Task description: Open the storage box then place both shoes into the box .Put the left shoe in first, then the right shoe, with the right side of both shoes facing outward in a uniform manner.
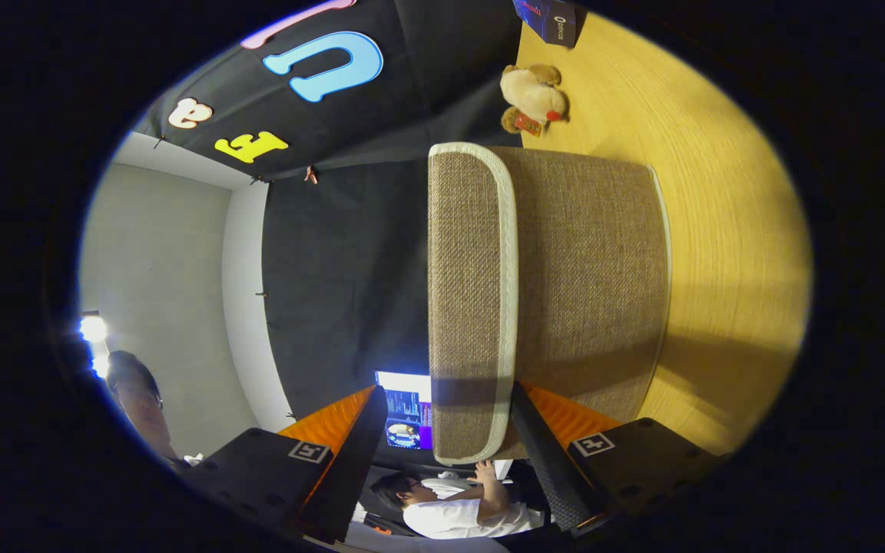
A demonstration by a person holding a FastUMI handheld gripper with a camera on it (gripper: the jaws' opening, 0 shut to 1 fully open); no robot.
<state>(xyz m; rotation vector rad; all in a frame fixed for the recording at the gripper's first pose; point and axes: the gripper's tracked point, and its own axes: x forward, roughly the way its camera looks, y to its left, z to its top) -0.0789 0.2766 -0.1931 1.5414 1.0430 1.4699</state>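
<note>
The storage box (558,299) fills the middle of the frame, lying sideways in this rolled view: a brown woven-fabric box with pale trim along the edge of its lid (472,299), which is the narrower band on the left of it. The lid looks closed down on the body, though the seam is hard to judge from here. The box stands on the yellow wooden counter (727,253), which takes up the right side of the frame.

The tool (442,453) is at the bottom centre with its fingers spread wide; the near end of the lid sits between them. The right finger (538,453) lies against the box's side, while the left finger (350,461) stands apart from it, so the tool is released, not gripping.

A plush toy (533,96) lies on the counter at upper centre, beyond the box. A person in a white shirt (458,511) shows at the bottom, beside a lit screen (406,411)
</note>
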